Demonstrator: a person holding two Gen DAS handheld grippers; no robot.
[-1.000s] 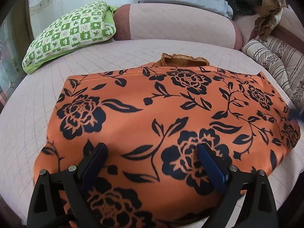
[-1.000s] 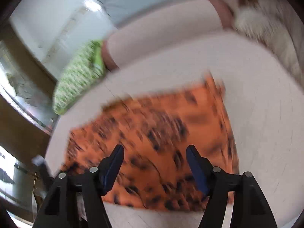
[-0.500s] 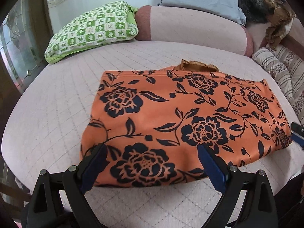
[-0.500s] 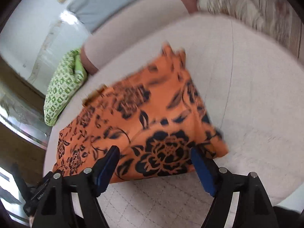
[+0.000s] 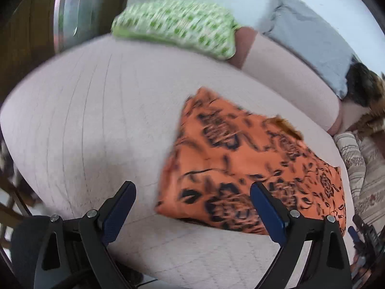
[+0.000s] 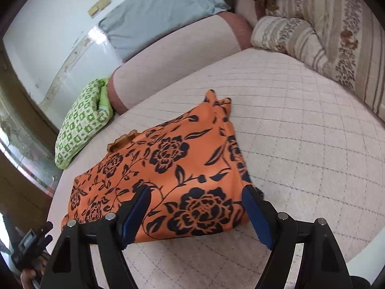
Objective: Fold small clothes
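Left wrist view: our left gripper (image 5: 192,207) stands wide, closing slightly, gripping nothing; the orange cloth (image 5: 252,168) lies centre-right on the bed (image 5: 84,120). Our right gripper (image 6: 196,207), wide and empty, hovers over the cloth's near edge.

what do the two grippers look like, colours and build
Both match: the left gripper and right gripper have black plastic frames with triangular cut-outs, silver round bolt heads at the joints, and flat dark-blue pads on the fingers. No cables, markings or sleeves show clearly.
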